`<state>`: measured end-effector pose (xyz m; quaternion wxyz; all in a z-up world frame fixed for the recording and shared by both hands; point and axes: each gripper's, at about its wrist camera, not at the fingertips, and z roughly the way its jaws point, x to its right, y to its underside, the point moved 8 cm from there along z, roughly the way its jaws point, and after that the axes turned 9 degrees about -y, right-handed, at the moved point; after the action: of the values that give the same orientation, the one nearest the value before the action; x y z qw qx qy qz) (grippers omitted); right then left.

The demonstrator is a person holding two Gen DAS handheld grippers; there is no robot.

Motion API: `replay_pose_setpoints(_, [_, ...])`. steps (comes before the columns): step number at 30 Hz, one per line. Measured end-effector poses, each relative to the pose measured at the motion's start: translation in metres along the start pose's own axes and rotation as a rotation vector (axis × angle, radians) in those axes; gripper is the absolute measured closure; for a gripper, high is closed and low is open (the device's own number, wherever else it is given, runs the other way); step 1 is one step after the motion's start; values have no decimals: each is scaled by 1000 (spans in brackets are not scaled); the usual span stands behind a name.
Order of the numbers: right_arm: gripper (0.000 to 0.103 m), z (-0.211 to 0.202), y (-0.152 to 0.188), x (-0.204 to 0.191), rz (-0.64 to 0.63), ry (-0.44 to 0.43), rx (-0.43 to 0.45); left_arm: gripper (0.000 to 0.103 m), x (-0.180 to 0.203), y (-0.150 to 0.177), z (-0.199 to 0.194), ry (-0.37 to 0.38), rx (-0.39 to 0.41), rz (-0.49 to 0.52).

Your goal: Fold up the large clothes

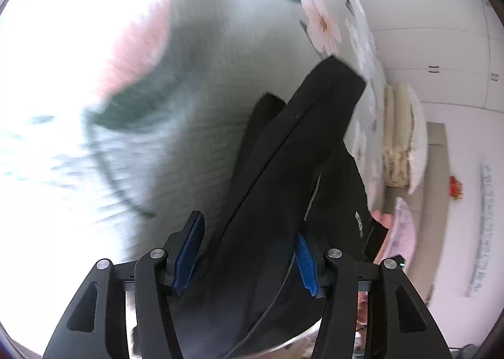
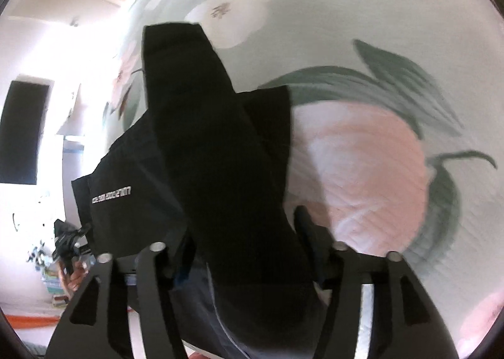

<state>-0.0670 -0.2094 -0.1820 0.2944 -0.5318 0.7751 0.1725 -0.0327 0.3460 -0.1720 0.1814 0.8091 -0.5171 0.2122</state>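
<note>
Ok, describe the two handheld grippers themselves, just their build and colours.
Both are matte black linkage grippers with cut-out side arms and silver pivot pins. The left gripper has black fingers faced with blue pads with a toothed edge. On the right gripper the fingers look black too; its pads are mostly hidden, and a shiny silver strip runs along one side arm. No sleeves show.

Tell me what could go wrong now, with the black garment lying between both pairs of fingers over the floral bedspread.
The black garment is bunched between both open grippers, so its layers could slide apart as they let go. The left gripper could snag a fold on withdrawing. The right gripper sits low and might catch the floral bedspread.
</note>
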Motion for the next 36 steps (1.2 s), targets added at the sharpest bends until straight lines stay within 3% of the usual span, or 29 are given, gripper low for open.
replay_pose_setpoints(5, [39, -40, 5, 9, -10, 113, 31, 45, 12, 19, -50, -134, 97, 47])
replay_pose_setpoints(8, [38, -65, 23, 9, -15, 176, 33, 43, 32, 46, -56, -187, 116, 72])
replay_pose_setpoints(11, [38, -81, 35, -3, -37, 239, 37, 43, 57, 81, -44, -236, 90, 154])
replay_pose_setpoints(15, [38, -95, 65, -31, -26, 207, 44, 43, 112, 124, -43, -332, 116, 393])
replay_pose_setpoints(19, [38, -88, 98, -96, -98, 225, 47, 43, 154, 148, -86, -401, 233, 567])
replay_pose_setpoints(21, [38, -84, 113, -131, -135, 211, 53, 43, 171, 159, -127, -418, 319, 609])
replay_pose_setpoints(24, [38, -84, 130, -189, -196, 208, 57, 43, 187, 164, -181, -506, 440, 645])
replay_pose_setpoints(26, [38, -95, 139, -235, -246, 211, 94, 43, 201, 170, -212, -521, 486, 649])
replay_pose_setpoints(28, [37, -113, 147, -269, -270, 230, 152, 43, 212, 174, -240, -532, 520, 643])
replay_pose_setpoints(32, [18, -155, 172, -319, -271, 334, 312, 33, 225, 186, -289, -510, 562, 597])
replay_pose_setpoints(36, [18, -182, 199, -356, -308, 367, 384, 32, 241, 204, -303, -440, 524, 596])
